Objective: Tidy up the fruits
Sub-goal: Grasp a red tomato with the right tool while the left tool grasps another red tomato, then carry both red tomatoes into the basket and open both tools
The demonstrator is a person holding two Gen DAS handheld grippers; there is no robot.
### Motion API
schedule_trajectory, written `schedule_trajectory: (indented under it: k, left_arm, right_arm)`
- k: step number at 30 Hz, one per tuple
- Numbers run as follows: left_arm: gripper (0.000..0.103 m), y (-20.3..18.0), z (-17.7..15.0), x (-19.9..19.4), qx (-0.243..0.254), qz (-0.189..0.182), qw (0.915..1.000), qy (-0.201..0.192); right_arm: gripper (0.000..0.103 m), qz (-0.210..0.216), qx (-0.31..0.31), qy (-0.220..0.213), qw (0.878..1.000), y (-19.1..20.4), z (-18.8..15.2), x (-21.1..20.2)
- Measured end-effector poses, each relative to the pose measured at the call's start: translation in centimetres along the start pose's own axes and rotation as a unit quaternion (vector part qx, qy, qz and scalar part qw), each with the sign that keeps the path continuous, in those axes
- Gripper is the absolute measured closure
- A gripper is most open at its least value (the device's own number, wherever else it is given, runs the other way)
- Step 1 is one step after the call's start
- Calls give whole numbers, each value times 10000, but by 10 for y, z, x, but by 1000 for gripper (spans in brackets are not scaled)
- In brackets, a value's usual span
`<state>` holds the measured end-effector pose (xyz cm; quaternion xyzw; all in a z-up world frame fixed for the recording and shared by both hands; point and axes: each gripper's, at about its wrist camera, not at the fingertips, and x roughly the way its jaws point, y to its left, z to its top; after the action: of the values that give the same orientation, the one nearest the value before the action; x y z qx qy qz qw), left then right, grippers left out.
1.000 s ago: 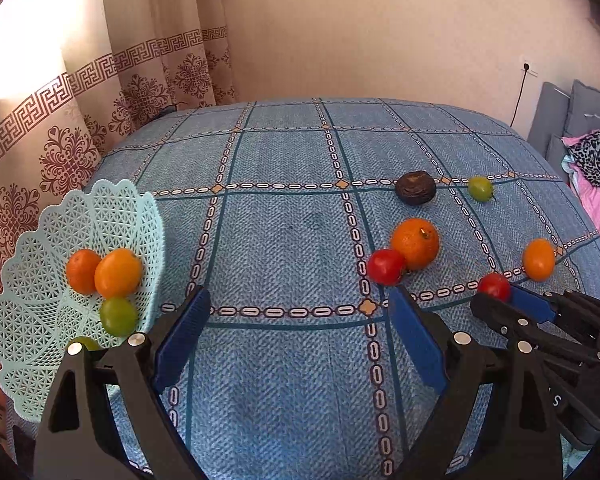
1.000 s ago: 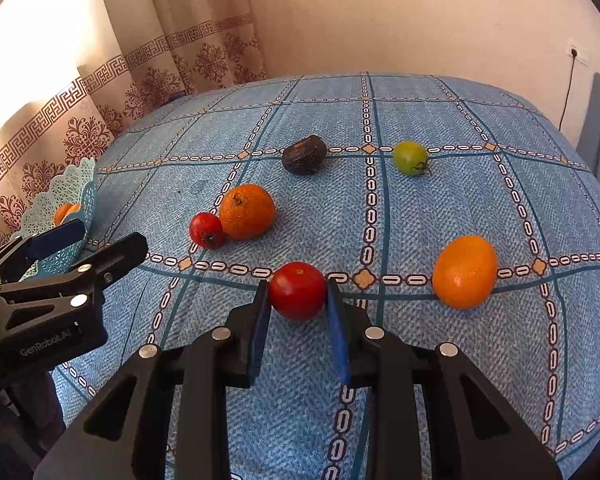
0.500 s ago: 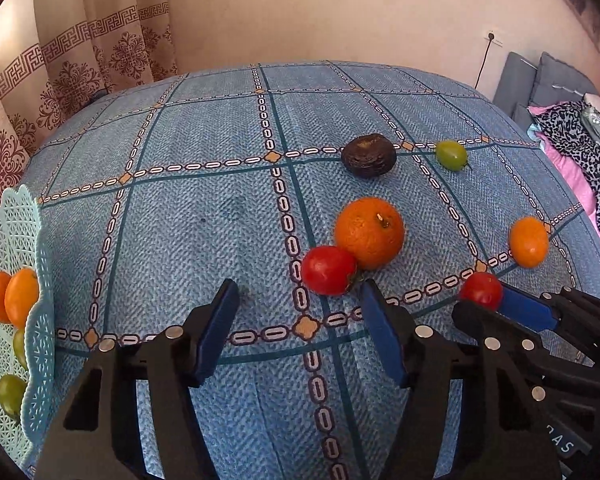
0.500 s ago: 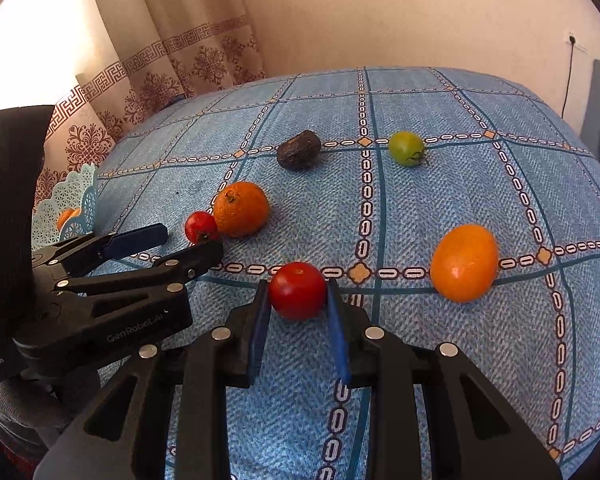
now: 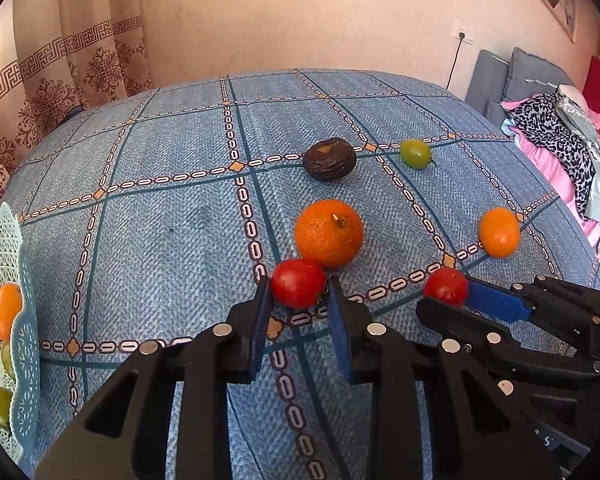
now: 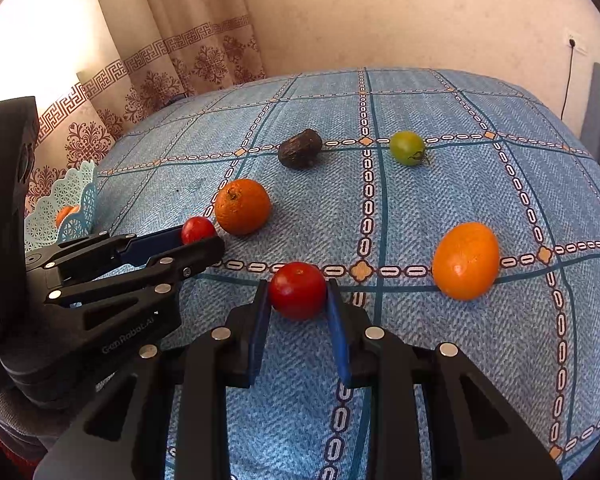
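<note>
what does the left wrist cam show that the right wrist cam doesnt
Only the left wrist view shows the green fruits in the basket and the clothes pile. Only the right wrist view shows the left gripper's black body. Both show the left gripper and right gripper each closed around a red tomato, plus the dark avocado.

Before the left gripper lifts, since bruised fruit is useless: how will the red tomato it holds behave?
The red tomato in the left gripper looks round and glossy, so it may slip or roll. Its thin skin probably bruises under hard squeezing. It seems to touch the orange, which might roll.
</note>
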<state>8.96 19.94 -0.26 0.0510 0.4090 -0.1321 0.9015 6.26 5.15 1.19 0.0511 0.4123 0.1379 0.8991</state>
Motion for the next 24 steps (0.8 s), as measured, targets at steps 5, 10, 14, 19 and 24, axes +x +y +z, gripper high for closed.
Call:
schedule_trajectory:
  k: [5,10,14,19,24]
  left_arm:
    - [74,0,-7,-12,-102,184,9998,-47]
    - [74,0,-13,-29,-163,429,9988,-154]
    - [74,6,-16,-42,-273,569,9978,-194]
    - [74,13,-22,-57,-345,783,9958,-315]
    - [74,19,-26,-71,-405,913,9941,-431]
  right_arm:
    - [75,-20,16,-19,10000,1,-1,-1]
    - [75,-19,-4,-26,10000,4,-4,-3]
    - [75,-12,-33,-25,10000,8,-5,-4]
    - [75,-4,-74,-22,10000,14,-7,-4]
    - [75,27,-117,-16,9999,21,-10,-6]
